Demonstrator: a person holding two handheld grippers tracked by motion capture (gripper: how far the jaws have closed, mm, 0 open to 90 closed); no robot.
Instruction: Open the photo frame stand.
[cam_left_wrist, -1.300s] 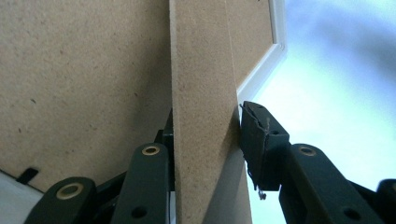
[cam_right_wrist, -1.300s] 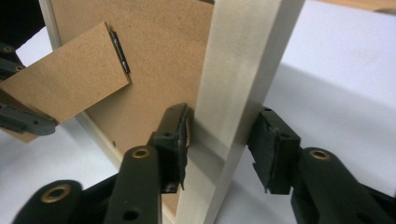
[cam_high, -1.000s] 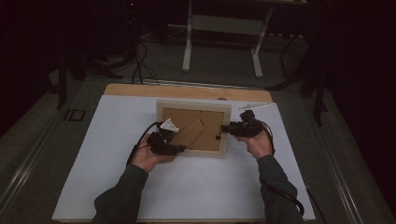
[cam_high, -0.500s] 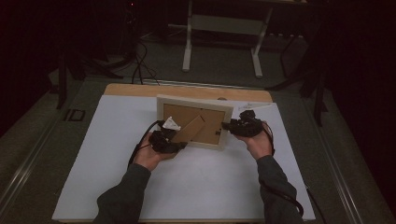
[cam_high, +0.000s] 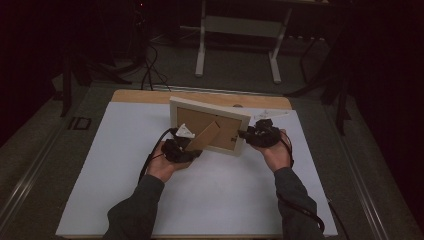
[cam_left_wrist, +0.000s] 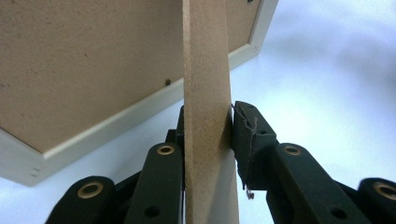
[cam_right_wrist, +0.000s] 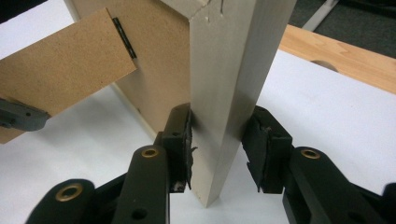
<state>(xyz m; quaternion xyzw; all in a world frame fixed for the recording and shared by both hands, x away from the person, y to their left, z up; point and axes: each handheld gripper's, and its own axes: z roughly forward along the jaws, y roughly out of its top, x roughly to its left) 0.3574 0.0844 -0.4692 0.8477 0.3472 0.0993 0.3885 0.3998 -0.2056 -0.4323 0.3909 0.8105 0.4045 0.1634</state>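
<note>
1. The picture frame (cam_high: 210, 124) stands tilted on the white sheet (cam_high: 210, 200), back toward the person.
2. The left gripper (cam_left_wrist: 208, 140) has just been closing; its pads clamp the brown stand leg (cam_left_wrist: 205, 70).
3. The right gripper (cam_right_wrist: 219, 149) grasps the frame's pale right edge between both pads.

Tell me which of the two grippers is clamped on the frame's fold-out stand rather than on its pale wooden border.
The left gripper: its jaws have just been closing and now pinch the brown fibreboard stand. The right gripper instead grips the picture frame by its pale side border.
</note>
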